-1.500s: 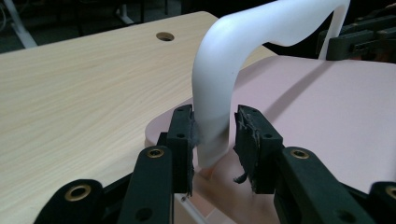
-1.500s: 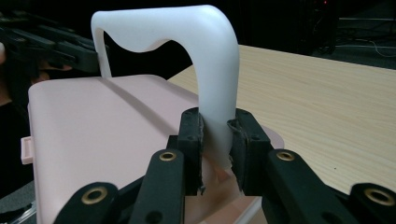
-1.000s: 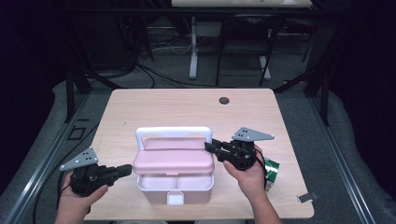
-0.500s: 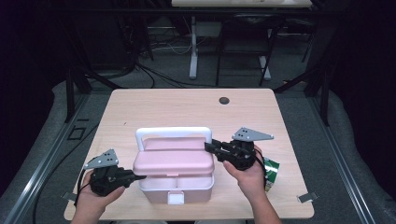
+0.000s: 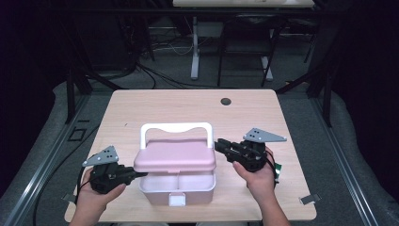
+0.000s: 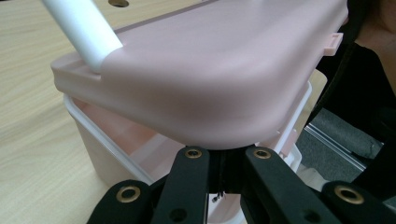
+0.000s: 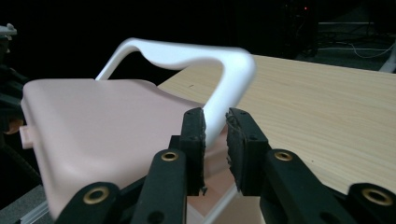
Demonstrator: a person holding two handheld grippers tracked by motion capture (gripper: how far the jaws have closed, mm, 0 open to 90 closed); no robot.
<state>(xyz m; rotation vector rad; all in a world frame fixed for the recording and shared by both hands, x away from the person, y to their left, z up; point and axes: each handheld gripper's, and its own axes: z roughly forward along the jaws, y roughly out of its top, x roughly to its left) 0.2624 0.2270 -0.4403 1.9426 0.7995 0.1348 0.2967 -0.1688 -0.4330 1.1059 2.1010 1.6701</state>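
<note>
The box's lid (image 5: 175, 159) looked like smooth pink plastic with a soft, matt sheen; its handle (image 5: 176, 128) was glossier white plastic. The table (image 5: 155, 106) showed pale wood grain, matt. The gripper jaws were matt black, with brass-coloured rivets and rough-edged pads (image 7: 233, 135).

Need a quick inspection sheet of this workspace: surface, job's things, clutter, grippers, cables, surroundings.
Surface: wooden table, one dark hole near far edge.
Job's things: pink box; pink lid raised off the rim; white handle upright.
Clutter: green-and-white item by the right hand.
Grippers: left gripper shut, tips under the lid's left edge; right gripper shut on the handle's leg.
Cables: black cables on the floor behind.
Surroundings: dark room, metal frames, desk legs.
</note>
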